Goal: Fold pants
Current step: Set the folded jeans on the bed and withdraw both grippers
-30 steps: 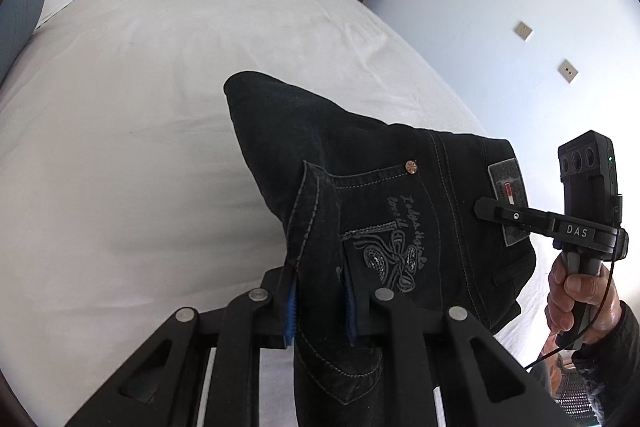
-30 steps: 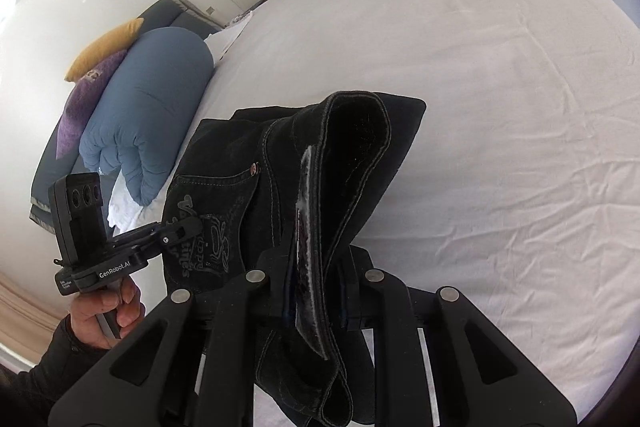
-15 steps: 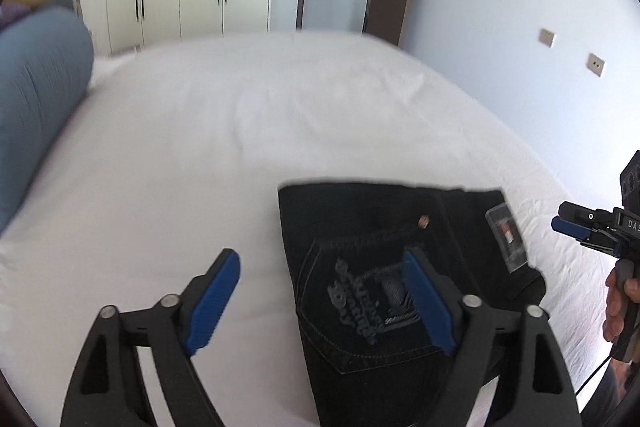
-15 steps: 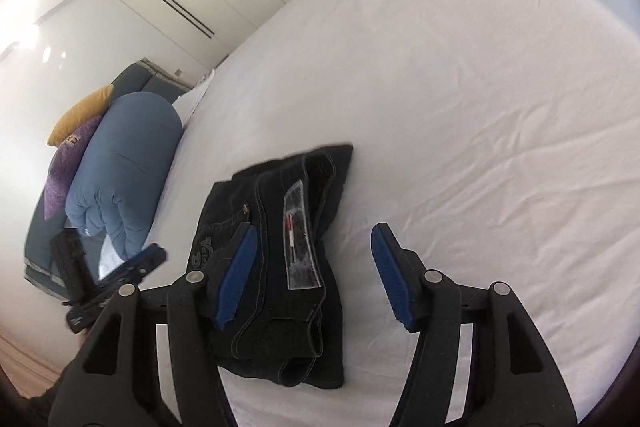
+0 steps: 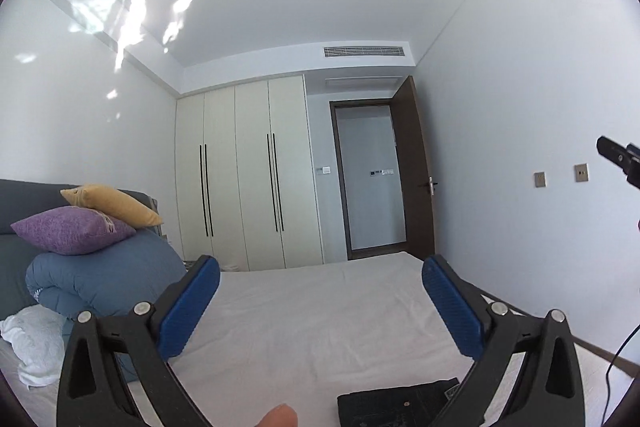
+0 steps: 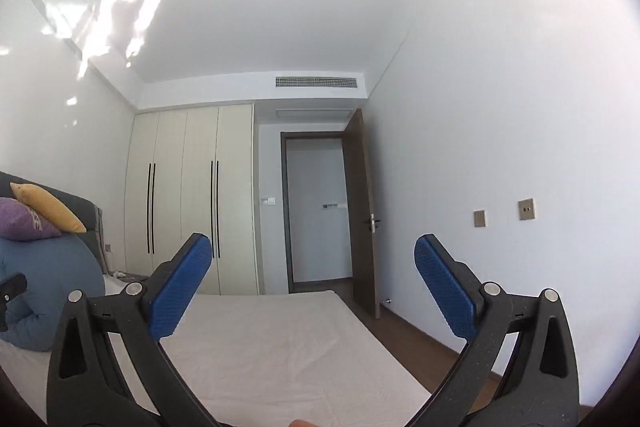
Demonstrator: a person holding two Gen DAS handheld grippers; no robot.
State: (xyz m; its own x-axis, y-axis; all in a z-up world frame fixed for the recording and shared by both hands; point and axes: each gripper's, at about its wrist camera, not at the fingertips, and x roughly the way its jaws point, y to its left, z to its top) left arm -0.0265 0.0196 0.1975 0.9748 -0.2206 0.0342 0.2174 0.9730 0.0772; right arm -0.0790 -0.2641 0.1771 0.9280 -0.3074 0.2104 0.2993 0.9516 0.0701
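Left gripper (image 5: 320, 307) and right gripper (image 6: 312, 283) had just spread wide, both released, nothing between; folded pants (image 5: 396, 403) lay on bed (image 5: 312, 315) at 5 o'clock.

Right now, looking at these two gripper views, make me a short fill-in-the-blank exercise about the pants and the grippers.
1. The dark pants lie folded on the white ____.
2. The left gripper has its jaws wide ____, with nothing between them.
3. The right gripper holds ____ between its blue pads.
4. On the rolled blue duvet rests a purple cushion, and on that a ____ one.

Missing words: bed; open; nothing; yellow
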